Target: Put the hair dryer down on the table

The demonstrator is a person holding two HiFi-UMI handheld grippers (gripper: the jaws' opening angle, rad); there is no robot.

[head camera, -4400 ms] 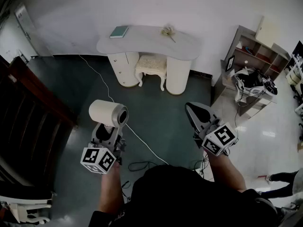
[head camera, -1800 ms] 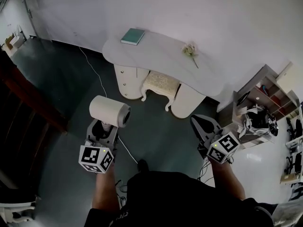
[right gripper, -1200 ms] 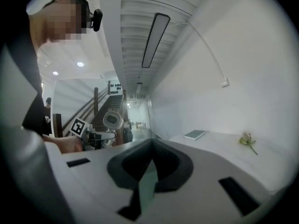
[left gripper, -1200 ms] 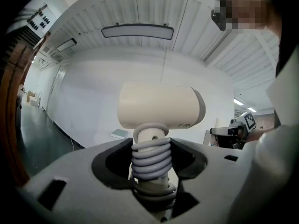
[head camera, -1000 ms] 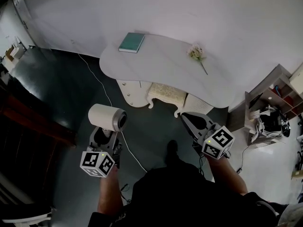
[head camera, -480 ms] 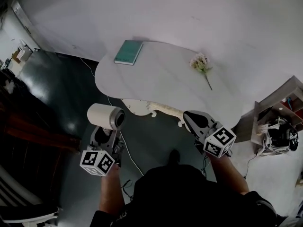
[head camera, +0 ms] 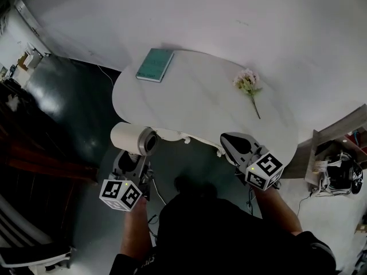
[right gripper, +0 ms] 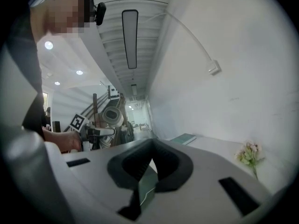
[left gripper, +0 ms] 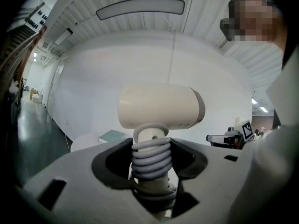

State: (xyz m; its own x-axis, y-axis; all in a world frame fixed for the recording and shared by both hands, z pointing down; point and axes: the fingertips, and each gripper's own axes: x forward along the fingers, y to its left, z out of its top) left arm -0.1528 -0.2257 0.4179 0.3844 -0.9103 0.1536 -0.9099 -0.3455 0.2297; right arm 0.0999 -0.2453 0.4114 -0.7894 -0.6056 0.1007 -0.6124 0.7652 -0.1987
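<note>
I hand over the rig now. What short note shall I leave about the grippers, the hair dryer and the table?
Left gripper: shut on the handle of the hair dryer, held in the air by the near edge of the table.
Right gripper: shut, empty.
On the table: book far left, flower right; middle bare.
Done: nothing set down yet.
Left: lower the dryer onto the bare middle, open the left jaws.

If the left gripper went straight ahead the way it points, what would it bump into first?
Probably the white table, met by the hair dryer the left gripper holds; height is unclear, so it might skim over.
</note>
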